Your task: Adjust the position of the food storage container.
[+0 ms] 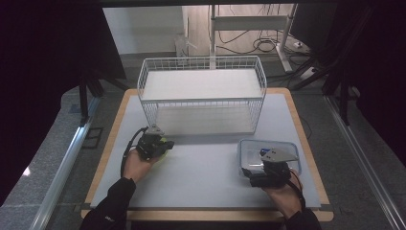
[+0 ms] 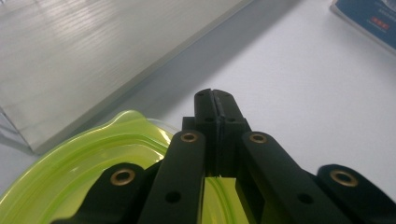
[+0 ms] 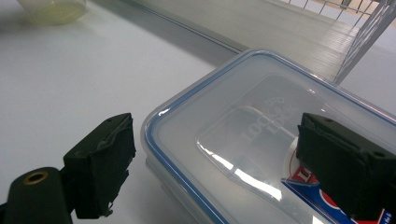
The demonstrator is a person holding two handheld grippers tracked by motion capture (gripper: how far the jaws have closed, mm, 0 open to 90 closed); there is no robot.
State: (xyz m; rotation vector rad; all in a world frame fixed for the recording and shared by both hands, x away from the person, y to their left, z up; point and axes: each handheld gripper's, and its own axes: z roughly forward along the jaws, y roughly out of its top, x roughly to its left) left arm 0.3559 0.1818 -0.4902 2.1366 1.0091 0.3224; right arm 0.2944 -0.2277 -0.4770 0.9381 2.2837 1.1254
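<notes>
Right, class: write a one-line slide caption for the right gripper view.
Open right gripper straddling the corner of a blue-rimmed clear lidded container on the white table.

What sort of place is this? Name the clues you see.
Probably a lab or test workshop rather than a kitchen: a bare work table carries a wire basket and a clear lidded container, while loose cables and a metal frame stand fill the floor behind.

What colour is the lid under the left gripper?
Translucent yellow-green lid, clearest in the left gripper view.
</notes>
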